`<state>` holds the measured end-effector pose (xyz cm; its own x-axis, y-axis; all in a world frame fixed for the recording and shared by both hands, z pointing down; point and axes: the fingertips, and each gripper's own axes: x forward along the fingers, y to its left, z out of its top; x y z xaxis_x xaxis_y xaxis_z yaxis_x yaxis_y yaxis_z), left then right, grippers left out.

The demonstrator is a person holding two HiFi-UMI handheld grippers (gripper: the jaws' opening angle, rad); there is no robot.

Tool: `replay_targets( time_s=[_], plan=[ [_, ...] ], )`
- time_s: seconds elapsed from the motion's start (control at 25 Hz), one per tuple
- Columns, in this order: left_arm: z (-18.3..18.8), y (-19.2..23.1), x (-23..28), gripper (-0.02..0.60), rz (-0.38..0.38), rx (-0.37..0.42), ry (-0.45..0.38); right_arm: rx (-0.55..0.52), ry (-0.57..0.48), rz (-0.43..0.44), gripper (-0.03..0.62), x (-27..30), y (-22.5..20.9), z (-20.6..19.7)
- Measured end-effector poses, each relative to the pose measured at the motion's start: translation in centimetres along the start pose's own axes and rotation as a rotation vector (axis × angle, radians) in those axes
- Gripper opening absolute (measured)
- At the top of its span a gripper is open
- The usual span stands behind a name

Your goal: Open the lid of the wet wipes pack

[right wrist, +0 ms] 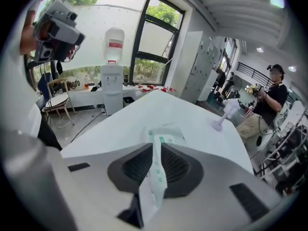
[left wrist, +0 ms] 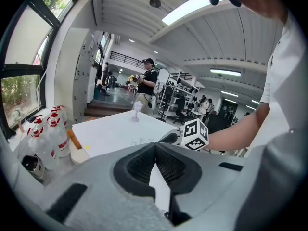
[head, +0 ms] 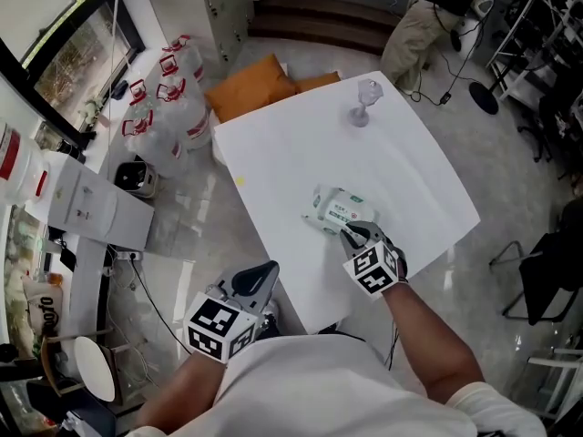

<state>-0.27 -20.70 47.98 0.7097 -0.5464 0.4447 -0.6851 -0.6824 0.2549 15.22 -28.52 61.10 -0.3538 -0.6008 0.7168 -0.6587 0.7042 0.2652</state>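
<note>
The soft white-and-green film wet wipes pack [head: 337, 209] lay flat on the square white table [head: 301, 144], towards its near right side; the right gripper [head: 352, 236] had its jaws closed on the thin crimped end of the pack, a strip of film standing pinched between the pads in the right gripper view [right wrist: 155, 148]; the left gripper [head: 266, 275] hung over the table's near edge, well apart from the pack, its jaws together at the tips with nothing between them [left wrist: 155, 146]. The pack looked light and pliable, likely to slide on the smooth tabletop and to buckle or lift if pulled at one end, so one gripper would probably have to pin it while the other took the edge of the lid on its top face; the lid itself could not be made out clearly. A clear stemmed glass [head: 364, 104] stood near the far corner, well apart and out of the way; red-labelled water bottles [head: 168, 98] and an orange cushion [head: 250, 85] lay on the floor beyond the table; a person [head: 428, 16] stood farther off.
</note>
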Motion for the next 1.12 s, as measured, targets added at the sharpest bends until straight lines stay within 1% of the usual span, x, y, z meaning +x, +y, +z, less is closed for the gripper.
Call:
replay_targets(
  time_s=[0.16, 0.28, 0.52, 0.72, 0.92, 1.04, 1.12],
  plan=[
    [-0.6, 0.9, -0.3, 0.008, 0.032, -0.023, 0.007, -0.05, 0.051, 0.019, 0.061, 2.0, 0.0, -1.3],
    [-0.9, 1.5, -0.4, 0.009, 0.047, -0.033, 0.015, -0.078, 0.07, 0.027, 0.063, 3.1, -0.1, -1.6],
    [-1.5, 2.2, -0.4, 0.008, 0.063, -0.049, 0.033, -0.128, 0.091, 0.049, 0.069, 4.7, 0.1, -1.4],
    [-1.5, 2.4, -0.2, 0.009, 0.068, -0.058, 0.036, -0.167, 0.116, 0.045, 0.094, 5.7, 0.0, -2.1],
    [-1.8, 2.6, -0.1, 0.008, 0.071, -0.066, 0.043, -0.115, 0.119, 0.045, 0.141, 6.2, -0.8, -2.4],
    [-1.9, 2.5, 0.1, 0.008, 0.07, -0.069, 0.047, -0.069, 0.117, 0.076, 0.163, 6.2, -1.2, -2.4],
    [-2.0, 2.4, 0.2, 0.008, 0.067, -0.07, 0.049, -0.041, 0.113, 0.104, 0.161, 6.2, -1.4, -2.4]
  ],
)
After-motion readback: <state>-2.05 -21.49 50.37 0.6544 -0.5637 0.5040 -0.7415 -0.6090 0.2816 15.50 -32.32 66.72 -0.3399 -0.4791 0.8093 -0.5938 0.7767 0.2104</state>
